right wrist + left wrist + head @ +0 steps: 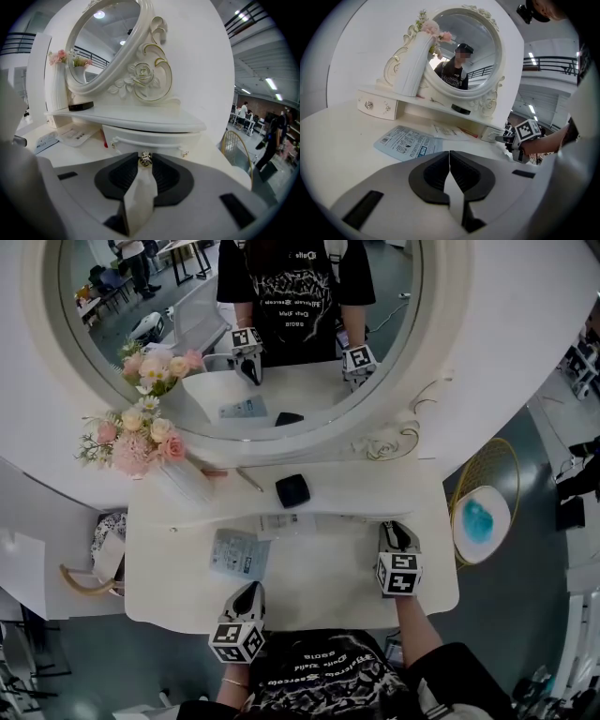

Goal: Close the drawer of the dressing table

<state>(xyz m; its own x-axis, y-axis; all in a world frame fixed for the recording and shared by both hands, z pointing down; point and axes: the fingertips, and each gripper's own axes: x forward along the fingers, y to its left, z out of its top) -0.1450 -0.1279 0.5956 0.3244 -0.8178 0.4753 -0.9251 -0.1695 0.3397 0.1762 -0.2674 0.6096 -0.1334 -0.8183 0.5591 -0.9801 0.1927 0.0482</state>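
Right gripper (145,162) jaws pinch the small metal knob (145,159) of the drawer (140,138). The drawer sits under the shelf (140,119), at 2 o'clock on the table (319,587) in the head view; how far out it stands is unclear. Left gripper (449,157) jaws are pressed together on nothing, at the table's 7 o'clock edge. A blue packet (238,554) lies at its 12 o'clock.
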